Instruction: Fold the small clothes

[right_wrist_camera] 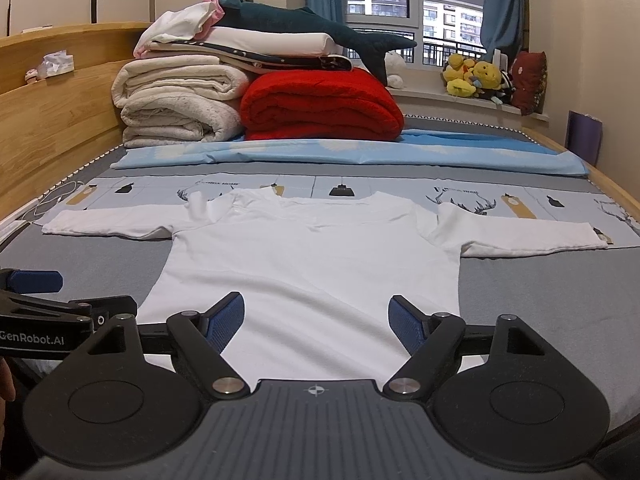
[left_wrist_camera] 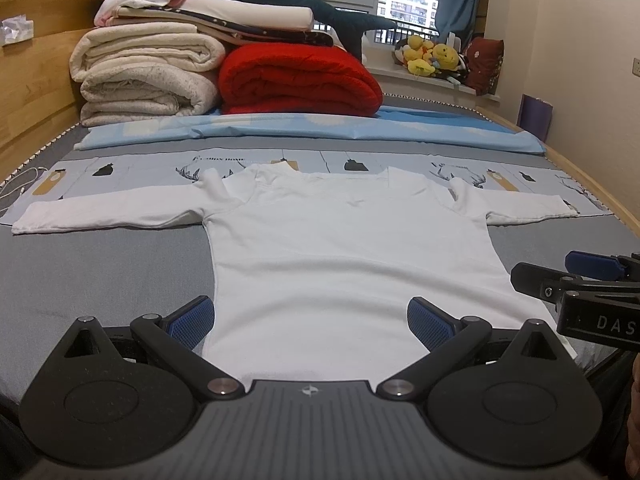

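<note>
Closest to each camera is a black claw with blue ribbed pads. Both the left claw (left_wrist_camera: 311, 320) and the right claw (right_wrist_camera: 316, 320) are spread wide and hold nothing, hovering side by side over the near hem of the garment.

Largest in view is the bed (left_wrist_camera: 100, 272), with a grey mattress cover, a wooden frame, a band of pale sheet printed with deer heads and bottles, and a folded light blue sheet (left_wrist_camera: 312, 128) beyond that.

At the far end sit two bulky rolls: a cream fleece blanket (left_wrist_camera: 148, 80) and a red knitted blanket (left_wrist_camera: 300, 84). Folded linens and a dark teal plush shark (left_wrist_camera: 320, 8) are stacked on top.

A small white long-sleeved shirt (left_wrist_camera: 344, 248) lies flat in the middle of the bed. Its body points toward the cameras, its neck points away, and both sleeves are stretched straight out. Small bumps of cloth stand up near each shoulder.

It looks like thin, soft cotton jersey: very light, limp, and likely to sag or crease when lifted. Pinching a cuff (left_wrist_camera: 24, 224) or a hem corner (right_wrist_camera: 448, 312) seems best, taking only the shirt and not the cover beneath.

Yellow plush toys (left_wrist_camera: 432, 56) sit on the windowsill.
</note>
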